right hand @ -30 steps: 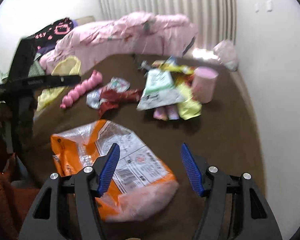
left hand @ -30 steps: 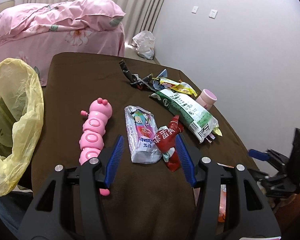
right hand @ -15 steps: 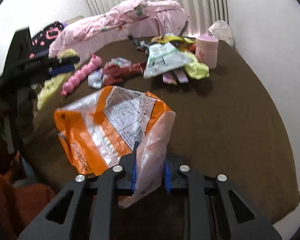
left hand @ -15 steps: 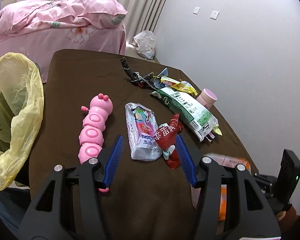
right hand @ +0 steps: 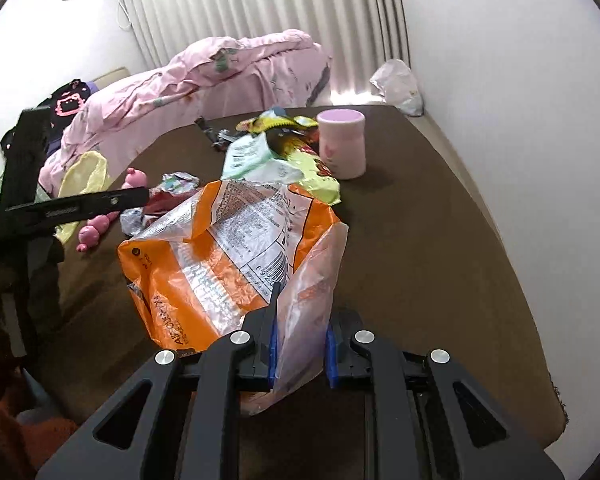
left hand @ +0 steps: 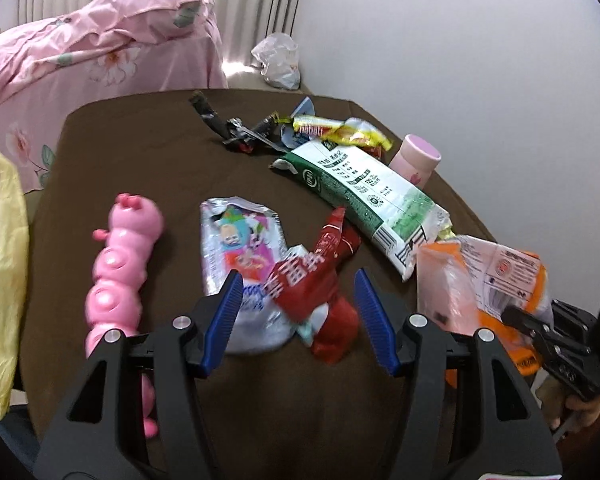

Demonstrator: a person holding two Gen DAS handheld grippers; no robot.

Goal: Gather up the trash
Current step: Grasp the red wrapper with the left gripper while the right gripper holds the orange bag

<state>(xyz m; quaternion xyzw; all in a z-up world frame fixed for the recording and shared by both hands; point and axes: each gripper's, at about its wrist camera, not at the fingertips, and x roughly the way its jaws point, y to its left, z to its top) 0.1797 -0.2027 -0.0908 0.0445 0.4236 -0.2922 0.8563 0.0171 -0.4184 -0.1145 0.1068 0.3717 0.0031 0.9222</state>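
Right gripper, wide apart a second ago, now pinches my orange bag; left gripper gapes over red wrapper.

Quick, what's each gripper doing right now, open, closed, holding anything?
Left gripper: open, holding nothing, fingers either side of the red wrapper.
Right gripper: closed on the orange snack bag.

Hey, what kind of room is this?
Most likely a bedroom: a bed with pink floral bedding, pleated curtains behind it, and a brown-covered table strewn with snack wrappers.
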